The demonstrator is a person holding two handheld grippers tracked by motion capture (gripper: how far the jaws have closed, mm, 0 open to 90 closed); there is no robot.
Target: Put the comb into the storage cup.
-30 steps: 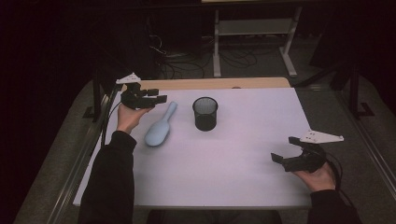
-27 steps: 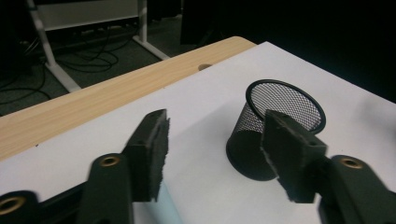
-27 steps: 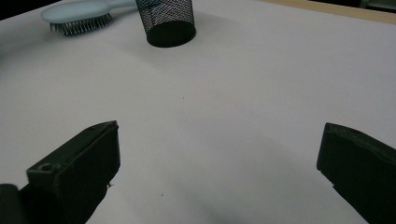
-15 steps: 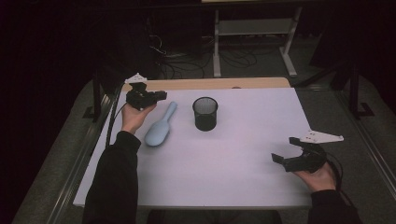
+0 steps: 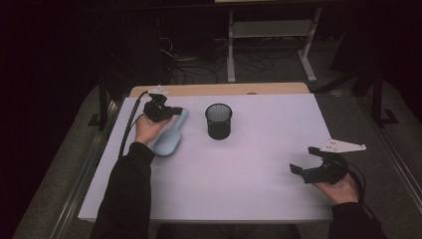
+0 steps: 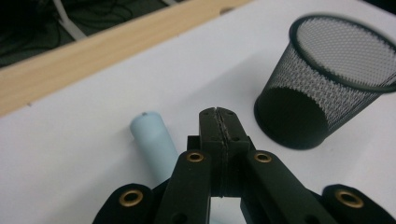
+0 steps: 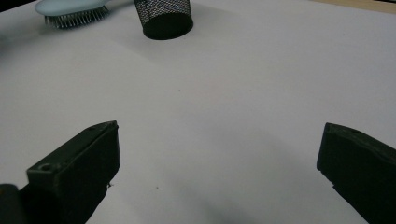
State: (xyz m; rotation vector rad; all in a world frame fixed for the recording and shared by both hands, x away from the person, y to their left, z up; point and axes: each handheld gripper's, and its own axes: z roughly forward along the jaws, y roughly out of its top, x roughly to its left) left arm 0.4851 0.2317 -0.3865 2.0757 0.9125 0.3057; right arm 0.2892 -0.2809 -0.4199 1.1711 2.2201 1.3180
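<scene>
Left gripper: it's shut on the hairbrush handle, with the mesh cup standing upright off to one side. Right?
Not quite. The left gripper is shut, but on nothing: the hairbrush handle lies beside its jaws, as the left gripper view shows. The mesh cup does stand upright.

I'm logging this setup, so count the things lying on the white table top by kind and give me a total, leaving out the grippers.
Light blue hairbrush: 1
Black mesh pen cup: 1
Total: 2
</scene>
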